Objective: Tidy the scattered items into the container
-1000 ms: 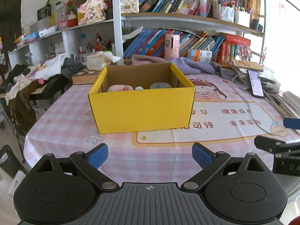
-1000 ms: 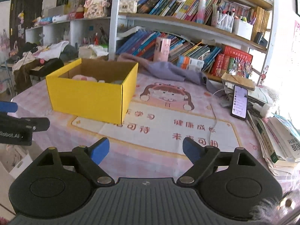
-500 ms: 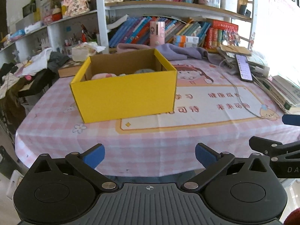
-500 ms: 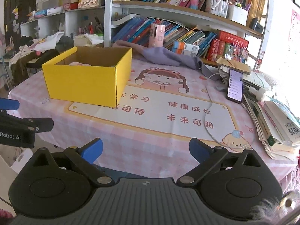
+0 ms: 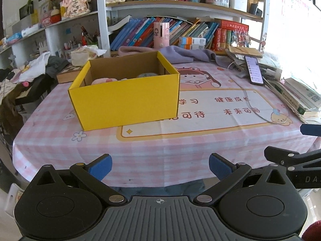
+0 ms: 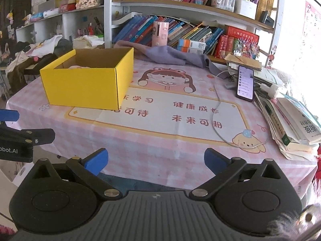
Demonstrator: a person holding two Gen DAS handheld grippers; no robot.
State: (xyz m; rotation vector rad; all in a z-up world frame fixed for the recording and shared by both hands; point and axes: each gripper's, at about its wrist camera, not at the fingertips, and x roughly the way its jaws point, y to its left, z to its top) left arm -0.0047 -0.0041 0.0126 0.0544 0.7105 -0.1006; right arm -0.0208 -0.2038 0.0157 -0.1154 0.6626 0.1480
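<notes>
Both empty: left gripper [image 5: 159,165] and right gripper [image 6: 156,159], jaws just spread wide. The yellow cardboard box [image 5: 126,97] sits on the pink checked surface [image 5: 50,132], pink and grey items inside. Best now: keep clear, don't nudge it.

Left gripper [image 5: 159,165] jaws wide apart, nothing between them, at the near edge of the pink tablecloth [image 5: 140,150]. Yellow box [image 5: 124,102] sits ahead on it, open, with a pink item [image 5: 104,80] inside. Phone [image 5: 253,73] far right; right gripper [image 5: 293,156] at right edge.
</notes>
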